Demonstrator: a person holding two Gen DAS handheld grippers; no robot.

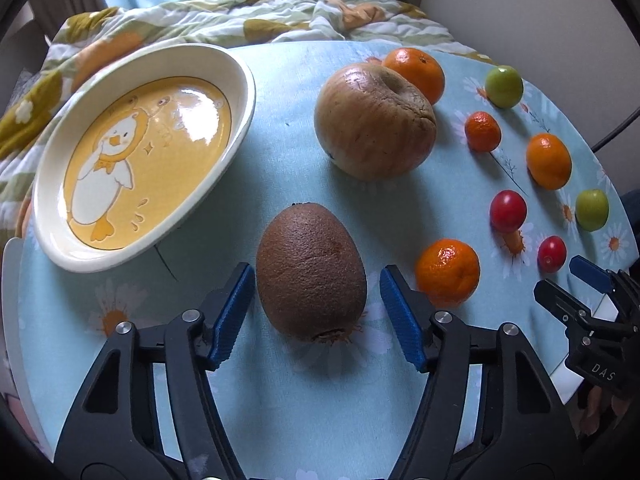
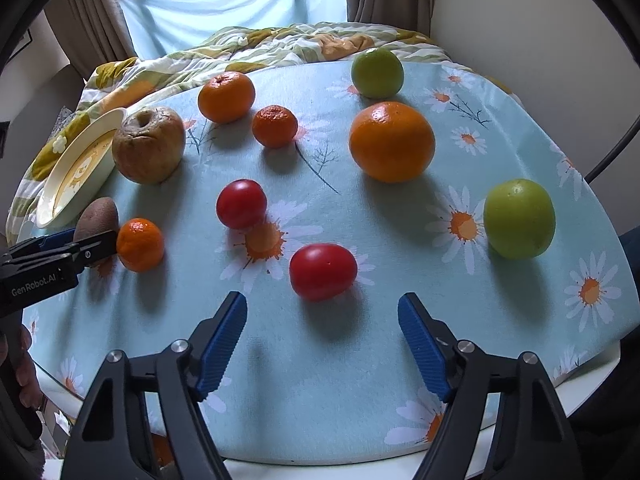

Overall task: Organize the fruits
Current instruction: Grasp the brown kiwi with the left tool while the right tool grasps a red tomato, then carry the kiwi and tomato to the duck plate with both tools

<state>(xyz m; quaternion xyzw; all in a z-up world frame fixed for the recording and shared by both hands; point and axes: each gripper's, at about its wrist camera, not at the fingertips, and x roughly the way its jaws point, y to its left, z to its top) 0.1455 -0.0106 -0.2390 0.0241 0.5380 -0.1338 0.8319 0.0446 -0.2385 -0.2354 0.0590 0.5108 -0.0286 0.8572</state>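
Fruits lie loose across the flowered surface [image 2: 360, 360], and I have my left tool [image 1: 318, 312] straddling the kiwi [image 1: 311, 272], its blue pads part-way in on either flank but with a gap on each side, so nothing is gripped yet. My right tool [image 2: 322, 344] stands apart and empty, just short of the nearer red tomato [image 2: 323, 271], lined up so the two picks can run side by side. I judge the empty duck dish [image 1: 240, 92] beyond the kiwi to be the drop spot, close enough for a short carry.
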